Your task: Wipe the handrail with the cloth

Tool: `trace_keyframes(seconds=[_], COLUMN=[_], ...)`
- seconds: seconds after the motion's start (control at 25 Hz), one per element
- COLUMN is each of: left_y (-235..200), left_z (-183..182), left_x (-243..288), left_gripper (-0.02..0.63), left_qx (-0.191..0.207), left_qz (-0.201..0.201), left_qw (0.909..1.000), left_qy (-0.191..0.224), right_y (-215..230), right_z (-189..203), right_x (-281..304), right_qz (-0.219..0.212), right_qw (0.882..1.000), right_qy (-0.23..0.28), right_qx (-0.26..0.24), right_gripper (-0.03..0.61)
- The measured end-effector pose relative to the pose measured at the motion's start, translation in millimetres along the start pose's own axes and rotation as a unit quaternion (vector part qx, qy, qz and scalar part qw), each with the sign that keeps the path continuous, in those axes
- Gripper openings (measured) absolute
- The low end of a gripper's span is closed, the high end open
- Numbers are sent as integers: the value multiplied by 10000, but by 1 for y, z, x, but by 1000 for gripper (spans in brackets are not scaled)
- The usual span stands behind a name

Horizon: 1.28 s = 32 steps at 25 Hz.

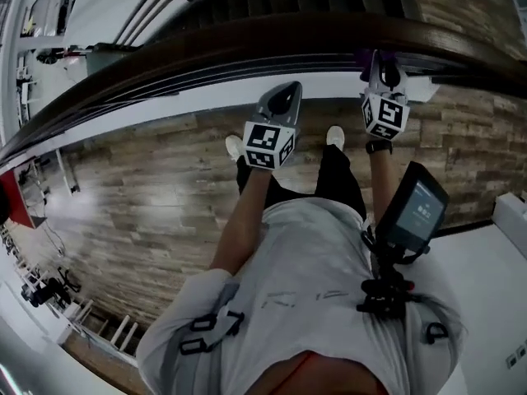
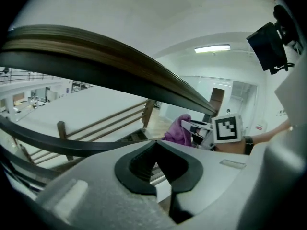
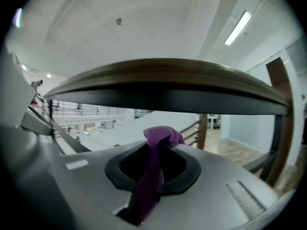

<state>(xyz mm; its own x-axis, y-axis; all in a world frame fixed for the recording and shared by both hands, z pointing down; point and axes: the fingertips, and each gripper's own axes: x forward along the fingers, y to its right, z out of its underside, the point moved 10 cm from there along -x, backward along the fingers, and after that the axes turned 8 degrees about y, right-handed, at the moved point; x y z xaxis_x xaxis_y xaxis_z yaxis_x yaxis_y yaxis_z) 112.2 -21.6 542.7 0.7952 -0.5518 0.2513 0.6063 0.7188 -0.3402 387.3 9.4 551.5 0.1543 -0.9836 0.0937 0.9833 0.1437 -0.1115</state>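
R gripper (image 3: 154, 150) clamped on purple cloth (image 3: 162, 134), just under handrail (image 3: 163, 83) edge. L gripper (image 2: 154, 148) closed, empty, open space below rail.

right gripper (image 3: 156, 148): jaws pinched on the cloth, tips below the handrail
cloth (image 3: 152, 176): purple, a strip running down between the jaws, bunched at the tips
handrail (image 3: 168, 83): dark wood, arcs across the frame above the cloth bunch, with a gap between them
post (image 3: 202, 131): wooden, upright, under the handrail, right of the cloth
ceiling light (image 3: 237, 28): lit strip, above the handrail, right side
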Motion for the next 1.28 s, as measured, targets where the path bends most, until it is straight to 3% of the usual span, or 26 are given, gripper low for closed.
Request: trace_keyframes(seconds=[0.12, 0.28, 0.44, 0.6, 0.72, 0.8, 0.96, 1.28], left_y=[-73, -154, -224, -279, -314, -333, -352, -370], left_z=[-3, -14, -17, -11, -11, -9, -8, 13], left_x=[-73, -158, -231, -297, -337, -357, -376, -389], left_gripper=[2, 1, 2, 2, 2, 2, 2, 2], left_qx=[16, 5, 18, -130, -194, -217, -153, -182], left_qz=[-762, -1762, -2434, -3123, -3500, -3672, -3787, -3795], left_qw=[9970, 9836, 9684, 9475, 9330, 9258, 9219, 9233], left_qy=[124, 394, 548, 678, 812, 869, 809, 559], right_y=[-141, -298, -421, -532, -603, -644, -695, -774], right_z=[-13, -17, -12, -7, -2, 7, 35, 95], right_x=[1, 12, 31, 45, 55, 63, 85, 134], right_qz=[-1453, -2963, -3645, -4351, -4737, -4867, -4840, -4534], right_qw=[9892, 9547, 9304, 8994, 8798, 8730, 8748, 8862], right_qy=[212, 257, 286, 350, 373, 249, -162, -684], right_qx=[-14, 24, 257, 245, 165, 169, 144, -660], right_gripper=[52, 54, 54, 54, 54, 54, 55, 52])
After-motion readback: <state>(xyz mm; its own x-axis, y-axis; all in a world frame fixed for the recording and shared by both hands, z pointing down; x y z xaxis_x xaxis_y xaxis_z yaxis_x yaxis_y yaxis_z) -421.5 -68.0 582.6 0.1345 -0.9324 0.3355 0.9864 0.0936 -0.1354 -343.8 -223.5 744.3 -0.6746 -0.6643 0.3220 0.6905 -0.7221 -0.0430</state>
